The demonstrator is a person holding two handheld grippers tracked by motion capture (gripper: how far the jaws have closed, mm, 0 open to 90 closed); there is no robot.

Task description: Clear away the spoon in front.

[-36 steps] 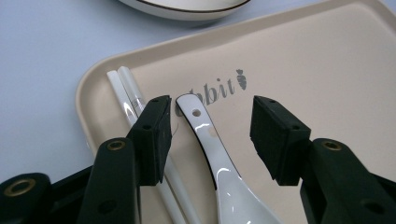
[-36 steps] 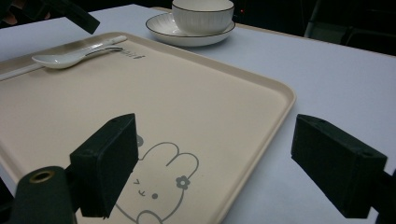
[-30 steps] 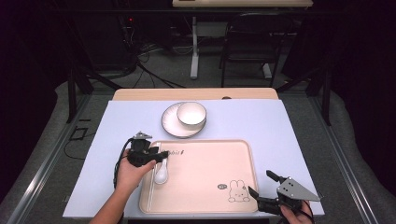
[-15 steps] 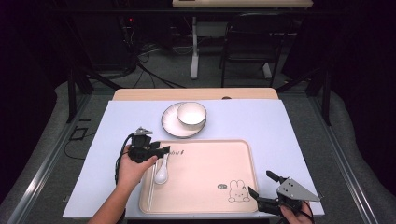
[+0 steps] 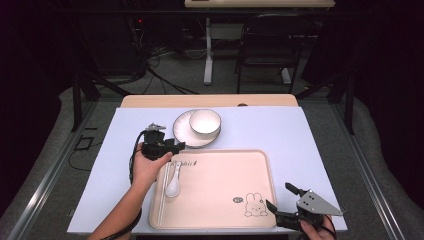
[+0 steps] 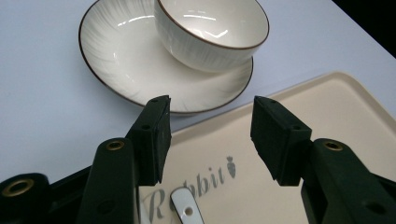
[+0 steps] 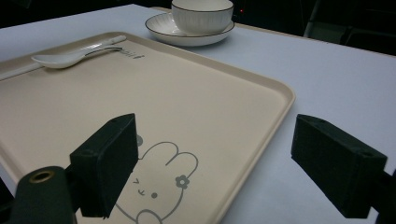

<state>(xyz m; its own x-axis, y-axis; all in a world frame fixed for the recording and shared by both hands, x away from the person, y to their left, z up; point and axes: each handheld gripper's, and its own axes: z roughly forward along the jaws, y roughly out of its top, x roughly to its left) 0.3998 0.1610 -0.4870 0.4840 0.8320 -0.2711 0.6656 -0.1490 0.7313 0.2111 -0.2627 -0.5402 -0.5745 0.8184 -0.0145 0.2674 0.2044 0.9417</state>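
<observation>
Right gripper (image 7: 215, 163) jaws stand wide apart over the tray's (image 7: 261, 84) near corner; spoon (image 7: 70, 57) lies by the far edge, perhaps beside chopsticks.

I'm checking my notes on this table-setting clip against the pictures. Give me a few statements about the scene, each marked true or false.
1. The bowl sits on the plate. True.
2. The spoon lies on the tray. True.
3. The left gripper holds the spoon. False: its jaws stand open with nothing between them, above the tray's edge near the plate.
4. The plate rests inside the tray. False: it stands on the table just beyond the tray's far edge.
5. The right gripper is open, at the tray's near corner by the rabbit drawing. True.
6. The bowl lies tipped on its side. False: it stands upright.
</observation>
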